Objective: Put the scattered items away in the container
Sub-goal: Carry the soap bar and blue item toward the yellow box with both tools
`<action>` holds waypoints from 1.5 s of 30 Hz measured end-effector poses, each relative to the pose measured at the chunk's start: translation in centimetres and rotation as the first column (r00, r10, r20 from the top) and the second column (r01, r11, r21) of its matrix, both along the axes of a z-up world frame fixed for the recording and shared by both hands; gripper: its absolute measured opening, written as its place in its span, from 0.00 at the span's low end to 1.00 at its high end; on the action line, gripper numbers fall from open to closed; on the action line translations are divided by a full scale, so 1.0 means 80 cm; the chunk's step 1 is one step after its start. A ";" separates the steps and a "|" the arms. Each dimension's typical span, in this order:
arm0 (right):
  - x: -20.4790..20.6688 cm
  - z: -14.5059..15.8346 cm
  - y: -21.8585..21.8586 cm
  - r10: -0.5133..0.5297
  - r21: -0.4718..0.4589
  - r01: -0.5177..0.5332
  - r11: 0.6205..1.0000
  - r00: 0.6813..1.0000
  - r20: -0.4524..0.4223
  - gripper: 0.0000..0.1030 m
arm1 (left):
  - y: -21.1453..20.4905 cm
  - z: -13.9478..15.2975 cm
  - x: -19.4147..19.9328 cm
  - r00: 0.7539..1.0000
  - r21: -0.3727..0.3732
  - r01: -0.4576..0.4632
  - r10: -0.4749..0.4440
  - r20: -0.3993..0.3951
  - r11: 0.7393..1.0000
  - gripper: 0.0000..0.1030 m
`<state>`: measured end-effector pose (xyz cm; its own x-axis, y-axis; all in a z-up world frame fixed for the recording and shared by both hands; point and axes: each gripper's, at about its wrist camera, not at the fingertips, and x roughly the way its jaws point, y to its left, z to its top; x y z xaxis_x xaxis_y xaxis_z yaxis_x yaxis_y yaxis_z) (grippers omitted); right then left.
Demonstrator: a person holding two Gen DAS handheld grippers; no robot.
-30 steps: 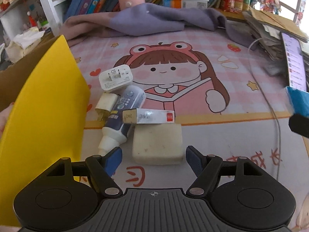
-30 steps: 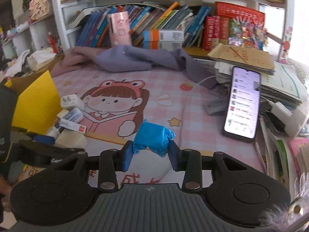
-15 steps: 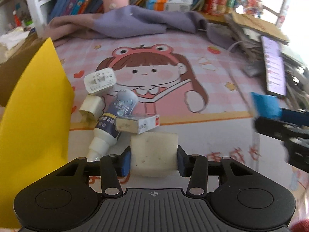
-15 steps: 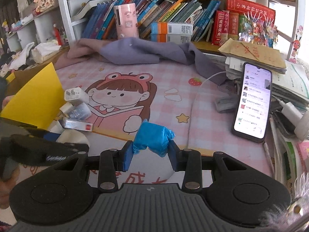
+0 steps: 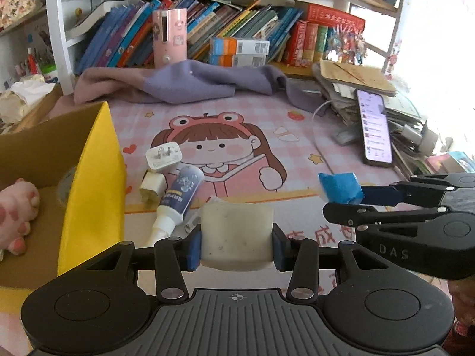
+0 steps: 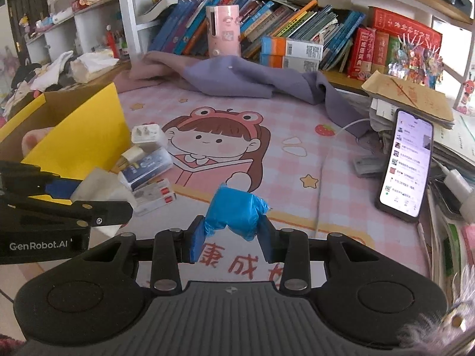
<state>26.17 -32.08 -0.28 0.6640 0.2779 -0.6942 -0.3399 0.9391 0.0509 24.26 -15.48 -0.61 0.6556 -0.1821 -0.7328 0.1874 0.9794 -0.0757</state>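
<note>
Left gripper (image 5: 236, 241) pinched a sponge (image 5: 236, 231), right gripper (image 6: 231, 235) a blue packet (image 6: 236, 213); box (image 5: 89, 184) held a plush; charger (image 5: 163, 156), tube (image 5: 181, 191) remained outside.

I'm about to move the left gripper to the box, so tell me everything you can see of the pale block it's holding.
The pale block is a cream, sponge-like slab with rounded corners and small dark specks. It sits clamped between the left gripper's blue pads, one on each side face, apparently lifted off the mat, right of the yellow-flapped box.
</note>
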 end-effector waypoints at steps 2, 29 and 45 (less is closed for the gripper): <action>-0.009 0.003 0.003 -0.014 -0.001 0.014 1.000 1.000 0.003 0.34 | 0.004 0.000 -0.012 1.000 -0.009 0.013 -0.013 0.002 1.000 0.42; -0.223 0.022 0.151 -0.122 -0.042 0.124 0.991 0.991 0.061 0.32 | 0.156 0.015 -0.212 0.993 -0.009 0.095 -0.095 0.074 0.995 0.40; -0.297 0.029 0.231 -0.049 -0.008 0.050 0.999 0.996 0.073 0.32 | 0.230 0.022 -0.281 0.996 -0.008 0.024 -0.023 0.088 1.000 0.40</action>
<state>2.37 -13.62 2.08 0.7259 0.2368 -0.6457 -0.2955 0.9552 0.0182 1.81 2.91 1.14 0.7127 -0.2044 -0.6710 0.2168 0.9740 -0.0664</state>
